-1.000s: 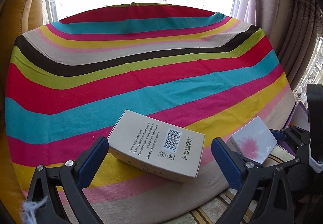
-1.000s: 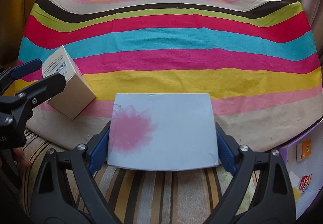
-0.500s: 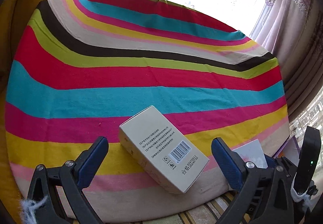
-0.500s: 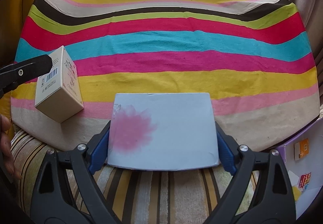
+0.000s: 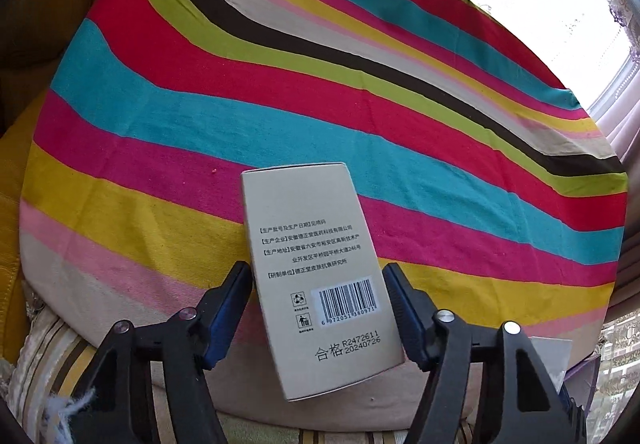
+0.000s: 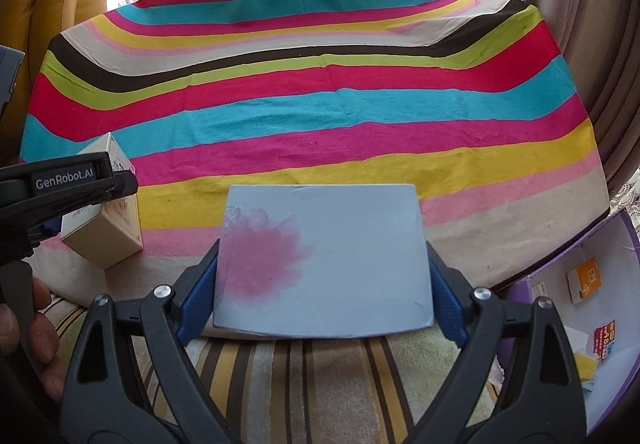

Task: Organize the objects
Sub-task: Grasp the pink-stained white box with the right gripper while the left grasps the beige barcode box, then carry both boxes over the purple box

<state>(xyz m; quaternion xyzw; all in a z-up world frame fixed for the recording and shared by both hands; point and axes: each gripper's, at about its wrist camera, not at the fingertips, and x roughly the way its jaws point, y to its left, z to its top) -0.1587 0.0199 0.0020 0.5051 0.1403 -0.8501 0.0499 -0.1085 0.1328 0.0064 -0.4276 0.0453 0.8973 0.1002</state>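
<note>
- Straddling the beige carton (image 5: 316, 276), the left gripper (image 5: 318, 308) has its two blue-padded fingers (image 5: 230, 308) one on each long side of the box, near the barcode end.
- A thin sliver of cloth shows between each pad and the cardboard in the left wrist view, so the jaws look narrowed to just wider than the box and not yet pressing; I cannot be sure whether contact has been made.
- The carton's long axis runs straight away from this gripper, almost in line with the fingers, so the grasp falls across its short width; only a slight tilt to the left separates the two.
- It lies flat, printed face up, on the near edge of the striped cloth (image 5: 160, 116), its near end overhanging the cloth's hem.
- The left hand is plainly the nearer one; seen from the right wrist, box (image 6: 106, 228) and left gripper (image 6: 72, 184) sit well off to the left side.
- The right gripper (image 6: 324, 276) is clamped on a pale blue flat box (image 6: 332, 256) with a pink blotch, gripped by its two side edges at wide spread and held level above the striped cushion (image 6: 304, 384).
- Off to the right stands a purple bin (image 6: 568, 272) holding small packets, likely the place where things are to go.
</note>
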